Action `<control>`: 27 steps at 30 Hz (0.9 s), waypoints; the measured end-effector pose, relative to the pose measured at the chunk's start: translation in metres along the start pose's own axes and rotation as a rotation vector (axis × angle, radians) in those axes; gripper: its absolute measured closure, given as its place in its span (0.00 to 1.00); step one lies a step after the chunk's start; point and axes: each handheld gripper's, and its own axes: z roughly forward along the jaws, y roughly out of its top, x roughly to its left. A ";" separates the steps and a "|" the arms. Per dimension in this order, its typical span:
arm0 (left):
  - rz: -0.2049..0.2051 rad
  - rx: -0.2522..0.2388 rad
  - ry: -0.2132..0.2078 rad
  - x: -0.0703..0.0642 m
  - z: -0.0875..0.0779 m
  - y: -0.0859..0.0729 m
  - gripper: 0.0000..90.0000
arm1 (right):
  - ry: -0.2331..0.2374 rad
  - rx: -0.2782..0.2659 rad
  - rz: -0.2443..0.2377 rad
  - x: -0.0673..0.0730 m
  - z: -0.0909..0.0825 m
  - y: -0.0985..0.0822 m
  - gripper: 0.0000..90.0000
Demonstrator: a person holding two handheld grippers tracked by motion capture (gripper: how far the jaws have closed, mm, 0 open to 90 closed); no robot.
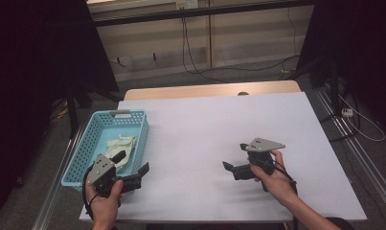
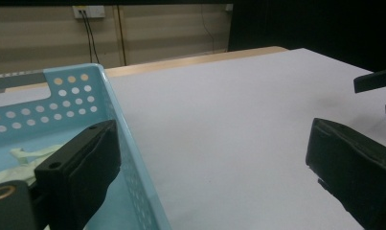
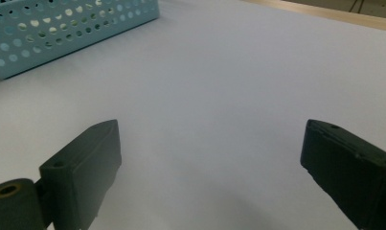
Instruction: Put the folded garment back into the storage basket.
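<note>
In the high view the left hand-held gripper (image 1: 133, 175) sits at the lower left of the frame, held in the person's left hand (image 1: 106, 201), right at the near corner of a light blue perforated basket (image 1: 85, 143). Its jaws stand spread wide and grasp nothing; in the left gripper view one jaw lies over the basket's inside and the other over the bare white counter (image 2: 238, 124), so the basket's near wall (image 2: 133, 167) runs up between them. A crumpled pale yellow-white cloth (image 1: 121, 146) lies on the basket floor, in its near half, just beyond the left hand-held gripper; in the left gripper view a strip of the cloth (image 2: 23, 155) shows at the left edge, beside the left jaw. The right hand-held gripper (image 1: 233, 160), held in the right hand (image 1: 274, 179), is right of the frame's centre, well apart from the basket, pointing toward the left of the frame. Its jaws are also released and wide apart, with white counter (image 3: 214, 96) between them, and the basket's side (image 3: 61, 28) sits in the upper left of the right gripper view.
</note>
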 end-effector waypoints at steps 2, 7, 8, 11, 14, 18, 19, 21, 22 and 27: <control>-0.006 0.000 0.013 0.001 0.002 -0.001 0.06 | -0.018 -0.005 0.009 -0.005 -0.007 -0.004 0.07; -0.007 0.023 -0.010 0.001 0.006 -0.002 0.06 | -0.057 -0.015 0.028 -0.012 -0.022 -0.012 0.07; -0.006 0.024 -0.008 0.000 0.006 -0.002 0.06 | -0.066 -0.016 0.034 -0.013 -0.025 -0.014 0.07; -0.002 0.025 -0.012 0.000 0.006 -0.003 0.06 | -0.096 -0.026 0.042 -0.016 -0.034 -0.019 0.07; -0.005 0.022 -0.002 0.001 0.006 -0.004 0.06 | -0.123 -0.036 0.047 -0.018 -0.043 -0.023 0.07; 0.008 0.032 -0.005 0.000 0.007 -0.005 0.06 | -0.160 -0.044 0.054 -0.020 -0.055 -0.031 0.07; 0.013 0.034 -0.004 0.000 0.007 -0.006 0.06 | -0.160 -0.046 0.061 -0.021 -0.057 -0.034 0.07; 0.021 0.037 -0.007 0.000 0.008 -0.006 0.06 | -0.172 -0.053 0.066 -0.021 -0.060 -0.036 0.07; 0.022 0.034 -0.002 -0.001 0.008 -0.007 0.06 | -0.174 -0.059 0.069 -0.021 -0.062 -0.037 0.07; 0.019 0.043 -0.003 -0.001 0.009 -0.009 0.06 | -0.193 -0.068 0.070 -0.020 -0.070 -0.044 0.07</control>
